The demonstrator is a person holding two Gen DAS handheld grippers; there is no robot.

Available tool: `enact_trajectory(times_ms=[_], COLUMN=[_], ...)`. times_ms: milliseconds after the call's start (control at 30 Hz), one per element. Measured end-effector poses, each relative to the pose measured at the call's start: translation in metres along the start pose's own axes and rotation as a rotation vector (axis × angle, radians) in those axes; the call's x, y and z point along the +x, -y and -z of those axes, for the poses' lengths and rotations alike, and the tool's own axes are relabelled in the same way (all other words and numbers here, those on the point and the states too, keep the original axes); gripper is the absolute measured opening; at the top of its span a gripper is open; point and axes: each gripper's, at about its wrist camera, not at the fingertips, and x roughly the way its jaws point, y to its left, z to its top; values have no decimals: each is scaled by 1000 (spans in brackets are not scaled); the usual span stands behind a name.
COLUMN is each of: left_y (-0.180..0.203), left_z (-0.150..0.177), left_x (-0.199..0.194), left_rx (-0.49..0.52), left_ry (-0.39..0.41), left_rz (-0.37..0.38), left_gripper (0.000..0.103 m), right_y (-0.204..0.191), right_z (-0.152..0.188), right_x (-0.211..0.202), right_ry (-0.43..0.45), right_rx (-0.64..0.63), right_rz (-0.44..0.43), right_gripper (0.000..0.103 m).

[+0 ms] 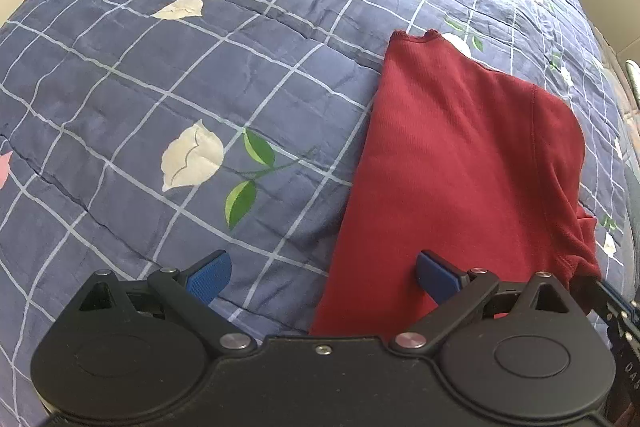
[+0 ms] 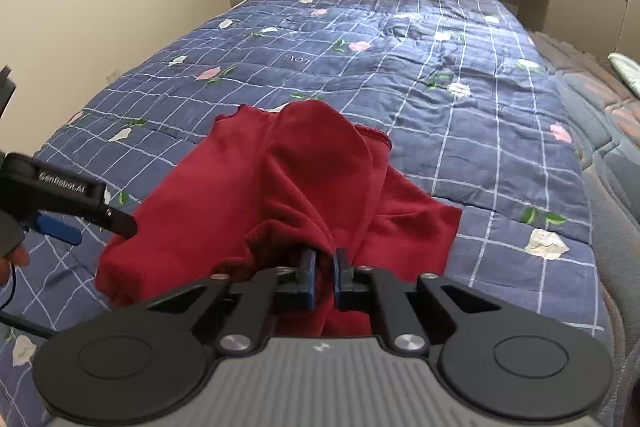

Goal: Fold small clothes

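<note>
Left wrist view: left gripper (image 1: 323,273) with blue fingers (image 1: 210,275) spread wide, gripping nothing, low over the near left edge of the dark red soft knit top (image 1: 452,163). Flat and smooth here, one straight folded edge along its left side.

Right wrist view: right gripper (image 2: 323,277) clenched tight on a bunch of the red top (image 2: 280,187), cloth squeezed between its blue fingers (image 2: 308,277). Pulled up into a hump, sleeve draped over the middle, wavy hem at the far end. Left gripper (image 2: 76,223) at the left side, just beside the cloth.

Lying on the blue checked quilt with pink and white flowers (image 1: 160,75), on the bed (image 2: 460,67). Long way running from the grippers toward the far end of the bed.
</note>
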Motion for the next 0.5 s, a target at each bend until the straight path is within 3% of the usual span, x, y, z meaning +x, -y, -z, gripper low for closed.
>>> enact_trajectory(times_ms=[167, 300, 500], left_y=[-1, -2, -4], left_z=[1, 4, 12], left_x=[0, 4, 10], left_rx=[2, 5, 22], left_ry=[-3, -20, -50], left_rz=[6, 11, 25], left_gripper=[100, 102, 102], right_y=[3, 7, 13], right_z=[12, 24, 24], right_x=[-9, -1, -5], right_ry=[-17, -79, -80], right_rx=[35, 68, 111], right_rz=[35, 35, 7], right_gripper=[7, 7, 11])
